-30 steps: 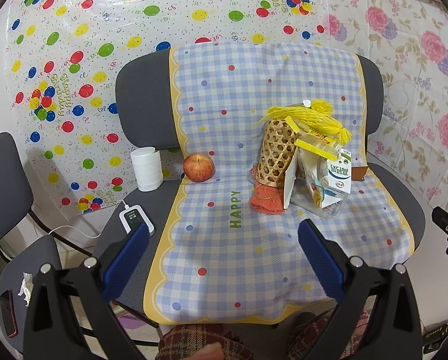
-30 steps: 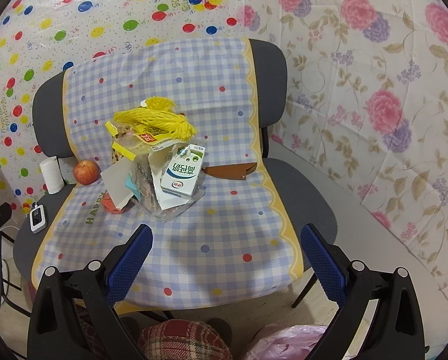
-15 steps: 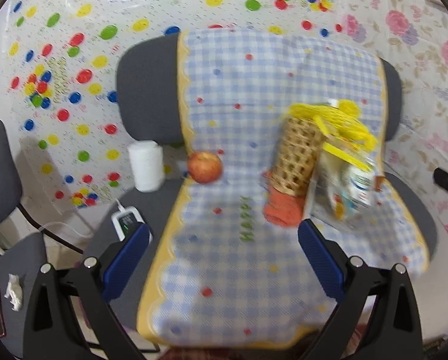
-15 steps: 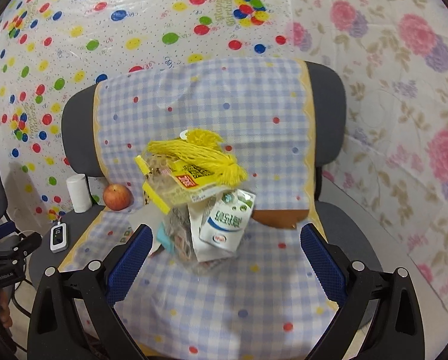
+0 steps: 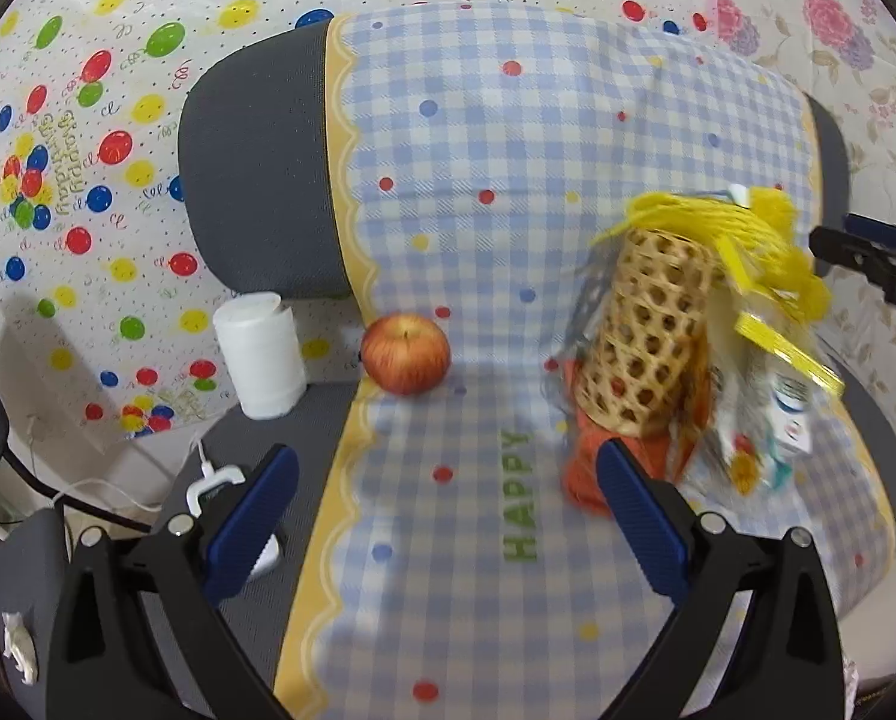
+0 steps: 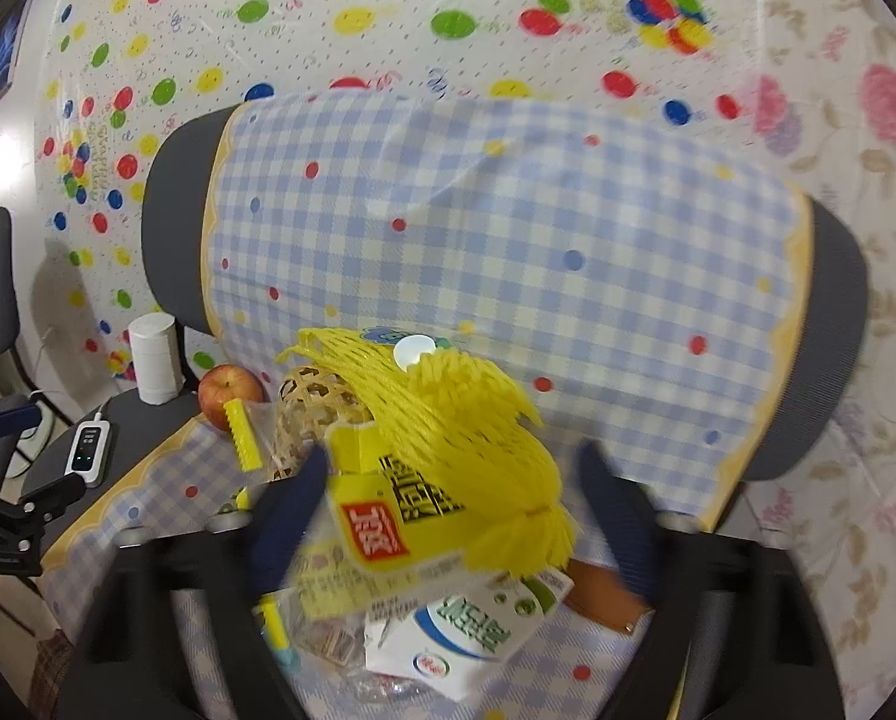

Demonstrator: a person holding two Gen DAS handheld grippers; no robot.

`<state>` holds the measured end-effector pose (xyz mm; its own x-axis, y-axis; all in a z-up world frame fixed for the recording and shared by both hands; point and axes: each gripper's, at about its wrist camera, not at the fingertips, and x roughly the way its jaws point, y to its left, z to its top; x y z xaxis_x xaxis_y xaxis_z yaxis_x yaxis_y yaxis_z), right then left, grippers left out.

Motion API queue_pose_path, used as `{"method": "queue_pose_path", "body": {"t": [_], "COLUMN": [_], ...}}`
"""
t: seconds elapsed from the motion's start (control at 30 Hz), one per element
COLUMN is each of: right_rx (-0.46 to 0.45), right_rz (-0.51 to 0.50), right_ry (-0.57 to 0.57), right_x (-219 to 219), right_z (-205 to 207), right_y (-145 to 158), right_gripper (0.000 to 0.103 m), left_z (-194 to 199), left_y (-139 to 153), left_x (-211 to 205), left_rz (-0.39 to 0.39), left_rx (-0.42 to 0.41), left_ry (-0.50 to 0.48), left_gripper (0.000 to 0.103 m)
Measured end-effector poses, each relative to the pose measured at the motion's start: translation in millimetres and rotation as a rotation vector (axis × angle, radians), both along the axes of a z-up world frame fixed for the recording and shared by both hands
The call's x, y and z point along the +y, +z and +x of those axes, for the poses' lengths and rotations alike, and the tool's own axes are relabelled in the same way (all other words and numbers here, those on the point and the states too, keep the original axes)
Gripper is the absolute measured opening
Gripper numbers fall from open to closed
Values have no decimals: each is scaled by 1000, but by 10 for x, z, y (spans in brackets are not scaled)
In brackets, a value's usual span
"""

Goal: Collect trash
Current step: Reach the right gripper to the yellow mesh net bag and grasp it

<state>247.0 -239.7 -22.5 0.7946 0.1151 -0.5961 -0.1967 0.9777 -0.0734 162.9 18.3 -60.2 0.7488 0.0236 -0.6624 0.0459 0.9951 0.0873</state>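
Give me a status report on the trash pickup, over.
Right gripper jaws just closing around yellow mesh net atop trash pile; grip not confirmed. Left gripper open, empty. Apple stands apart, clear.

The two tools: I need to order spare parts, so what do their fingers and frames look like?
Left tool: black angular frame arms, silver screws at the joints, and long blue ribbed pads on the fingers. Right tool, blurred, is the same build: black frame, dark blue pads, pale screws. No cables or markings are visible on either.

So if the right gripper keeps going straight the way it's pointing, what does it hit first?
Most likely the yellow net topping the trash pile; it already sits between the right gripper's closing jaws, though blur hides any contact.
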Motion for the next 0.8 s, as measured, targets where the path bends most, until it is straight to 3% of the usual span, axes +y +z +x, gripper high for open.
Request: {"method": "queue_pose_path", "body": {"t": [0.1,0.23,0.33,0.37,0.43,0.47,0.5,0.6,0.67,0.7,0.73,0.77,0.8], "right_rx": [6,4,34,44,77,83,83,49,37,39,34,2,-10], "right_rz": [-25,-112,-143,-158,-170,-170,-164,-126,-91,-95,-113,-157,-180], "right_ry": [40,82,106,102,109,108,113,84,109,110,102,90,90], "right_x": [34,138,169,178,185,190,191,147,133,148,167,183,201], "right_z": [207,405,527,555,572,562,542,449,373,358,337,271,241], "right_y": [-35,-105,-170,-196,-248,-263,-269,-224,-178,-168,-157,-139,-128], "right_gripper": [61,70,67,63,36,30,15,12,19,38,65,71,71], "left_z": [157,258,304,313,307,292,279,231,201,181,171,158,149], "left_y": [-17,-31,-48,-56,-61,-57,-53,-32,-13,-4,2,8,20], "left_x": [-24,-36,-38,-38,-35,-38,-37,-43,-55,-62,-69,-74,-77], "left_rz": [8,-1,9,15,22,26,28,26,22,21,22,22,22], "left_rx": [-3,0,1,3,3,1,-1,-4,-5,-5,-6,-7,-10], "left_ry": [4,-7,-10,-7,-4,-5,-4,-4,-8,-13,-15,-17,-19], "left_gripper": [97,97,97,97,97,97,97,97,97,97,97,97,97]}}
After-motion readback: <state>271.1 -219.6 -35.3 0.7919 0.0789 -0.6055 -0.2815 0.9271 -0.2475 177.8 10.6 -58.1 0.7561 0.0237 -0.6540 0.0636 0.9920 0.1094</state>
